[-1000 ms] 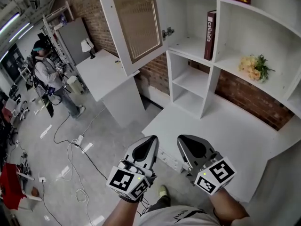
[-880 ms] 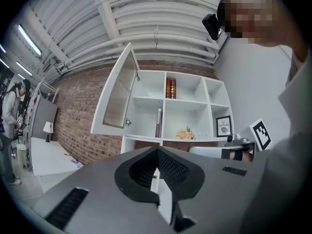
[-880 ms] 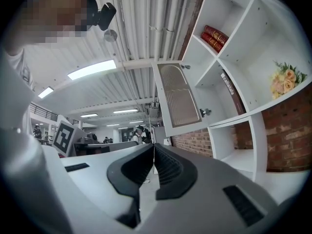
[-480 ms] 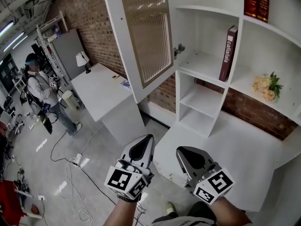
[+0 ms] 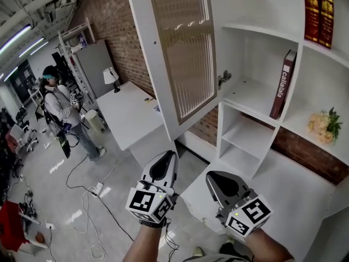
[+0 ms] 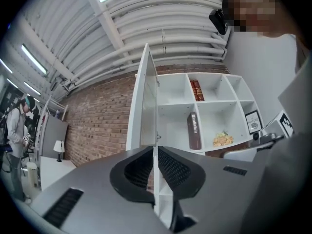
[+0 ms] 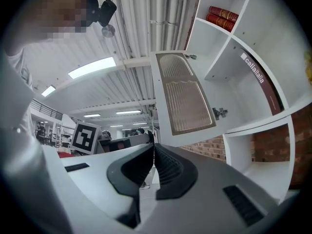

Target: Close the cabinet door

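L gripper (image 5: 163, 161), R gripper (image 5: 214, 179): jaws closed, empty.

Far left: person (image 5: 61, 105) standing. Centre: lamp (image 5: 113, 76) at the far end of a white table (image 5: 131, 116) against a brick wall (image 5: 117, 31). Right: maroon book (image 5: 281, 91), with flowers (image 5: 326, 127) right of it and two red books (image 5: 319, 10) above. Near left: cables (image 5: 90, 201) on the floor (image 5: 117, 179).

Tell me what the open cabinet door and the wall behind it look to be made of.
Cabinet door: white painted frame, likely wood or board, with a smooth matte finish. Its centre panel looks like ribbed glass, showing fine vertical lines and glints of light.
Wall: bare red-brown brick, rough, with visible mortar joints.
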A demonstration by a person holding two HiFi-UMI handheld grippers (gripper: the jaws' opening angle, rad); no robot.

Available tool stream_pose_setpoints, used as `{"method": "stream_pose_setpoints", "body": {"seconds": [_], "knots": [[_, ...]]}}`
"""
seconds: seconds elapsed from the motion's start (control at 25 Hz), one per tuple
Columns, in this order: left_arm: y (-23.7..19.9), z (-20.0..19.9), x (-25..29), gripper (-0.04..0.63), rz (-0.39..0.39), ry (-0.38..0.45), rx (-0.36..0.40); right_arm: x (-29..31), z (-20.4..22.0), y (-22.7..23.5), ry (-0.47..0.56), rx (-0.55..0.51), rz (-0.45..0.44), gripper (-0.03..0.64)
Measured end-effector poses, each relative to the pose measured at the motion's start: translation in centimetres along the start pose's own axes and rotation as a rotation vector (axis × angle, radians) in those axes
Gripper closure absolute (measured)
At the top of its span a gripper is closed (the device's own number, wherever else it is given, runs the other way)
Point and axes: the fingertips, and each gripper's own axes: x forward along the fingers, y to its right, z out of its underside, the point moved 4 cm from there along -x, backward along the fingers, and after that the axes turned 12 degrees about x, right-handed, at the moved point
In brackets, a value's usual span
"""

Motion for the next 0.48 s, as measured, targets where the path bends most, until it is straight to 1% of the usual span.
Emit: {"method": "stream_pose_setpoints", "body": {"seconds": [0.04, 0.12, 0.2, 0.28, 0.4, 0.48], "knots": [[-0.7, -0.1, 0.5, 0.564, -0.015, 0.003, 0.009, 0.3, -0.2, 0.1, -0.001, -0.001, -0.009, 0.598], [-2.0, -0.1, 1.5, 0.513, -0.037, 0.007, 0.026, 0.7, -0.2, 0.7, -0.008, 0.002, -0.017, 0.598], [-3.3, -0.1, 2.6, 0.469, -0.047, 0.010, 0.035, 1.0, 0.0, 1.2, -0.017, 0.006, -0.015, 0.598], [-4.4, -0.2, 3.5, 0.451, -0.042, 0.013, 0.025, 1.3, 0.2, 1.6, -0.024, 0.010, -0.009, 0.598], [-5.7, 0.0, 4.7, 0.433, -0.029, 0.013, -0.011, 1.4, 0.2, 2.0, -0.031, 0.011, 0.003, 0.598], [-6.1, 0.1, 5.4, 0.426, -0.026, 0.012, -0.013, 1.5, 0.3, 2.3, -0.032, 0.012, 0.011, 0.598]]}}
